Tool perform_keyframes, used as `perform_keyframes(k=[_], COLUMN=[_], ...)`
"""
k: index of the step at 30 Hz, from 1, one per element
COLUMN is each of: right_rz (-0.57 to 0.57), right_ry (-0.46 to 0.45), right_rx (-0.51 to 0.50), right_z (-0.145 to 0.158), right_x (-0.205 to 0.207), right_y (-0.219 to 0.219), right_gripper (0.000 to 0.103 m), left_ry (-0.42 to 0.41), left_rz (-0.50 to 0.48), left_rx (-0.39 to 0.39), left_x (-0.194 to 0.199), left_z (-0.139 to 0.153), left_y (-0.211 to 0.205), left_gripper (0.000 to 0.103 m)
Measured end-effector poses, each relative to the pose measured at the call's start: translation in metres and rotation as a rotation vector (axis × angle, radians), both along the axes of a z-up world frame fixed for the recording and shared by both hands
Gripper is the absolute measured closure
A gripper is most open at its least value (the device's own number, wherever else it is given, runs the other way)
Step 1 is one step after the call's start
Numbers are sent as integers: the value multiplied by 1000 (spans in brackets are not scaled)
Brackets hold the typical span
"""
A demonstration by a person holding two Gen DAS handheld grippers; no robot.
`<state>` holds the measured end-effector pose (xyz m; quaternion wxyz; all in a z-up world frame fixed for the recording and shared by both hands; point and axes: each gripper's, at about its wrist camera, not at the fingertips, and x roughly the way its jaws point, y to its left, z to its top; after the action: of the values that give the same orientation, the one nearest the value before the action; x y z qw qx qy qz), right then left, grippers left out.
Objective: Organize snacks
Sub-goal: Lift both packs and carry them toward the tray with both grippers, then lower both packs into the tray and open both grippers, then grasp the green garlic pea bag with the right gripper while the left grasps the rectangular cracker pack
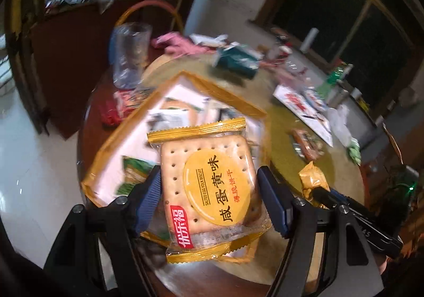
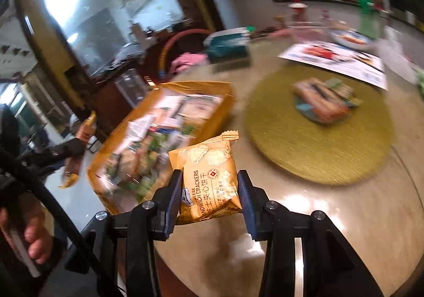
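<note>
The left gripper [image 1: 209, 192] grips a salted egg yolk biscuit pack [image 1: 209, 180] above the orange tray [image 1: 233, 97] of snacks on the table [image 2: 331, 217]. The right gripper [image 2: 210, 193] clamps a cheese cracker pack [image 2: 209, 177] just right of the tray.

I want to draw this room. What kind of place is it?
Probably a dining room in a home. There is a big round table with a golden turntable in its middle, a chair pulled up to it, and a dark window behind.
</note>
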<state>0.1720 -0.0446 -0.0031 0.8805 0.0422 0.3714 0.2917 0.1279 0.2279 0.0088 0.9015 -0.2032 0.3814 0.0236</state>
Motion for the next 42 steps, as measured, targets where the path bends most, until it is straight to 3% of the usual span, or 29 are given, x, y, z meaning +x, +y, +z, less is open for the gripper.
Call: perform_keyframes(k=[8,13,17,19,23,26,30,35,39,42], right_rz=[64,71,61,57,33,31,6,-51,-162,-231], right_ry=[94,80,86,97,107,90,33,28,63,123], right_rx=[16,-31,-40,-33,38,77,96,100,27,30], right_z=[-15,-18,-26,-28,-21,-10,4,7,-10,-25], right_x=[54,69,79,81,72,62,53,68,106,144], right_y=[78,109,116,111,81,54,8,-71,-126,-153], right_gripper=[62,62,60,58,47,47,41,39,39,39], left_ry=[103,128,125,154,119,52,-16,-57,-31,-11], left_rz=[50,22,14,27,42,59,96,-37,-126,-189], left_rx=[12,70,-25,-36,-32,-32,34,87,0,40], left_x=[45,56,62,66,55,39,22,21,27,37], left_z=[-31,-45,-57,-61,-43,-23,-4,1,-6,-6], left_y=[41,39,45,44,30,14,-18,-67,-103,-138], left_gripper=[31,31,29,25,14,11,9,9,9,9])
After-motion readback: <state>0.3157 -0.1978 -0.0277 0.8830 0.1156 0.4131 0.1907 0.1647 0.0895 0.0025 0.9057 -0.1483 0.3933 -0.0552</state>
